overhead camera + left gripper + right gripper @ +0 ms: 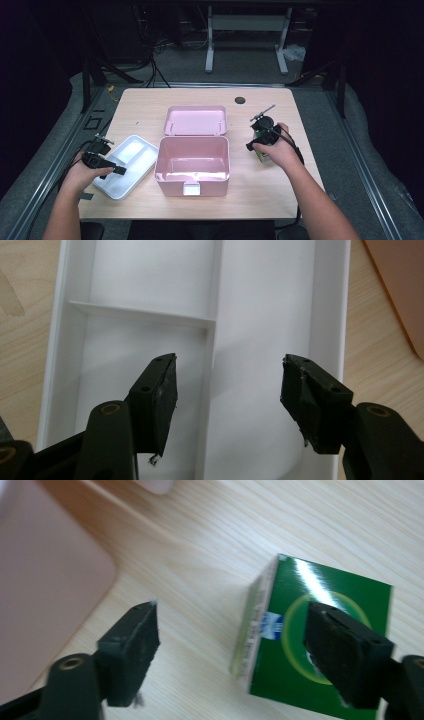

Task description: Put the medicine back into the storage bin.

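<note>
Two grippers flank the pink box (192,165). Left of the box, the left gripper (121,170) hangs over the white tray (327,330), jaws wide apart and empty; the tray's near end is cut off. Right of the box, the right gripper (232,645), jaws apart, hovers above a glossy green carton (320,630), its printing blurred, one jaw overlapping it.

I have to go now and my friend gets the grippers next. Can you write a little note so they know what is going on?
Left gripper: open, nothing held, over the white tray left of the pink box.
Right gripper: open, nothing held, over the green carton on the table, right of the box.
Done: the box's lid is open; the box looks empty.
Left, probably: grab the carton and put it in the box.
</note>
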### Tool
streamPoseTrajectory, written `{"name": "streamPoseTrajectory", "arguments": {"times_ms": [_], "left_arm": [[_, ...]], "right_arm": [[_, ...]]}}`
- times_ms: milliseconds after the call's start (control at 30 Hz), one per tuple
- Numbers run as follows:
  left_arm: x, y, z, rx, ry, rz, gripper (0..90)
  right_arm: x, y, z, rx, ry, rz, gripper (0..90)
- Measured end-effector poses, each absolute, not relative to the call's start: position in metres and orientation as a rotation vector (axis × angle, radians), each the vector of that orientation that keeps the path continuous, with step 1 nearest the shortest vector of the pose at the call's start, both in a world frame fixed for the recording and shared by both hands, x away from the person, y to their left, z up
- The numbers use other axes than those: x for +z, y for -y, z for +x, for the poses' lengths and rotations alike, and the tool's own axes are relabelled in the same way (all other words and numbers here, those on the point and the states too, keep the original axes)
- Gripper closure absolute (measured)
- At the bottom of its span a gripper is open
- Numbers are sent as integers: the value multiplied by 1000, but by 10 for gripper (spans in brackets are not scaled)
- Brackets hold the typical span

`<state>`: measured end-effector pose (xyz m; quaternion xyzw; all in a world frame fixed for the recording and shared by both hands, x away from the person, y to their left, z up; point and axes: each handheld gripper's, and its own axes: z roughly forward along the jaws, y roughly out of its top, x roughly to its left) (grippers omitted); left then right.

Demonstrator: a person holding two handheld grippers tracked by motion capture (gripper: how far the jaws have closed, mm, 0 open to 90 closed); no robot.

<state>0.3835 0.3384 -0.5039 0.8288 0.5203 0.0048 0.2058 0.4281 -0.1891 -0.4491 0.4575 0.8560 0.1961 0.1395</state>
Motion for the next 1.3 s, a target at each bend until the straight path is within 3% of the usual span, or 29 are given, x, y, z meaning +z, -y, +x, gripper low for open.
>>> {"name": "streamPoseTrajectory", "arguments": {"times_ms": [367, 1300], "left_arm": [[-505, -341, 384, 24, -1448, 2319, 390], [-508, -342, 384, 20, -1452, 2333, 390]], "right_arm": [[-455, 215, 483, 292, -2509, 1579, 128], [-464, 226, 499, 230, -2573, 1721, 131]]}}
